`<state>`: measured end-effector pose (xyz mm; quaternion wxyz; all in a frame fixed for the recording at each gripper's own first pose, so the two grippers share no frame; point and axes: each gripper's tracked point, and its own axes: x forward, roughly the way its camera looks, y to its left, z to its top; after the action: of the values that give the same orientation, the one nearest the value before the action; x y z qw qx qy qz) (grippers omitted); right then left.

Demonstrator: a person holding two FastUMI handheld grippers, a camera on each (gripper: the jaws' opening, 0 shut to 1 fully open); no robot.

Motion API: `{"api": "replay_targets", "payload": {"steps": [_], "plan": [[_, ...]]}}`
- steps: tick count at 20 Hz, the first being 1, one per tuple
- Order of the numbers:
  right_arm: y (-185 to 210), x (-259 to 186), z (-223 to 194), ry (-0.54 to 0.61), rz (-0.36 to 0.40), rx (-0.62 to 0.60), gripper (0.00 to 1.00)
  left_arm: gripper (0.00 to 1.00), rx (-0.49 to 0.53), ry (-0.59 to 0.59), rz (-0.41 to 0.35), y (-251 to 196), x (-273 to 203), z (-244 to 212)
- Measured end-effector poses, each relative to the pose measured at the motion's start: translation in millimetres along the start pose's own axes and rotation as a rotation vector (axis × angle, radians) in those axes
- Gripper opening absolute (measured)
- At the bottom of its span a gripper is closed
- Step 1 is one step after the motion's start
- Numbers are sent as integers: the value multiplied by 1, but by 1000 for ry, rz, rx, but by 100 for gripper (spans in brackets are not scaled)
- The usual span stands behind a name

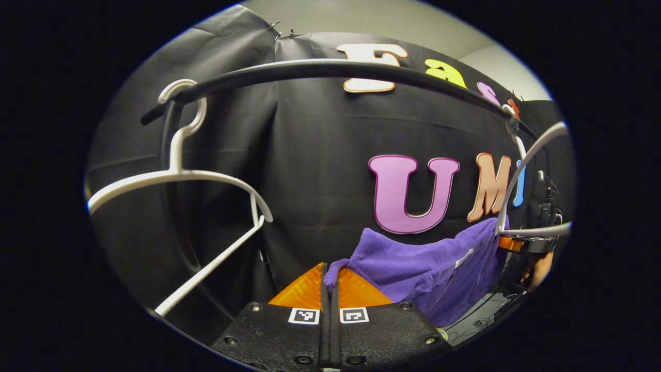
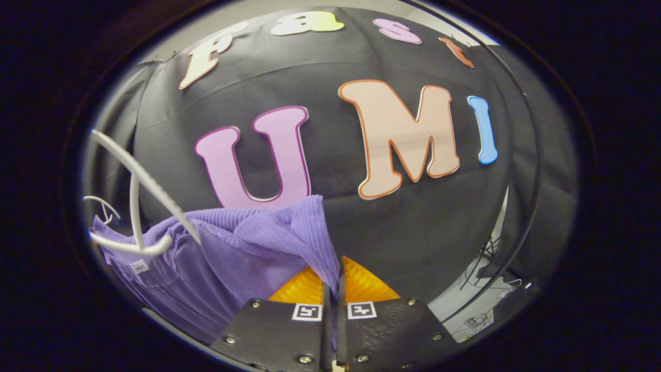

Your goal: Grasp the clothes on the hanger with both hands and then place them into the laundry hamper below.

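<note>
A purple ribbed garment (image 1: 428,266) hangs stretched between my two grippers. In the left gripper view my left gripper (image 1: 330,281) is shut on one corner of the fabric, which sticks up between the orange fingers. In the right gripper view my right gripper (image 2: 334,276) is shut on the other edge of the purple garment (image 2: 242,253). A white hanger (image 2: 142,206) still touches the cloth at the left of the right gripper view. The other gripper (image 1: 532,245) and a hand show at the far right of the left gripper view.
A black clothes rail (image 1: 330,70) arches overhead. An empty white hanger (image 1: 186,181) hangs from it on the left, and another white hanger (image 1: 526,165) curves by the garment on the right. Cables and pale floor (image 2: 480,310) lie low on the right.
</note>
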<state>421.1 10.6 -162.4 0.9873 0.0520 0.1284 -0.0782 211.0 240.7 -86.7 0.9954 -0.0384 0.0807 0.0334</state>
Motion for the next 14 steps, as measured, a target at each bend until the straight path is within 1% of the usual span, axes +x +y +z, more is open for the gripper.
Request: {"api": "replay_targets", "payload": {"steps": [3,5,6,7,10,14], "plan": [[-1,-16,-36,69,20,-5,4,0,-33,44,26,-2,-19,-25],[5,-33,-65,138,68,15,4,0,-29,70,64,1,-40,-41],[4,-45,-77,164,77,4,0,0,-22,69,72,-3,-52,-45],[3,-56,-81,172,87,-11,4,0,-16,65,71,-10,-64,-44],[-1,-95,-80,156,114,-49,4,0,21,38,74,-21,-101,-31],[-8,-142,-66,133,148,-49,4,0,24,9,64,-41,-140,-17]]}}
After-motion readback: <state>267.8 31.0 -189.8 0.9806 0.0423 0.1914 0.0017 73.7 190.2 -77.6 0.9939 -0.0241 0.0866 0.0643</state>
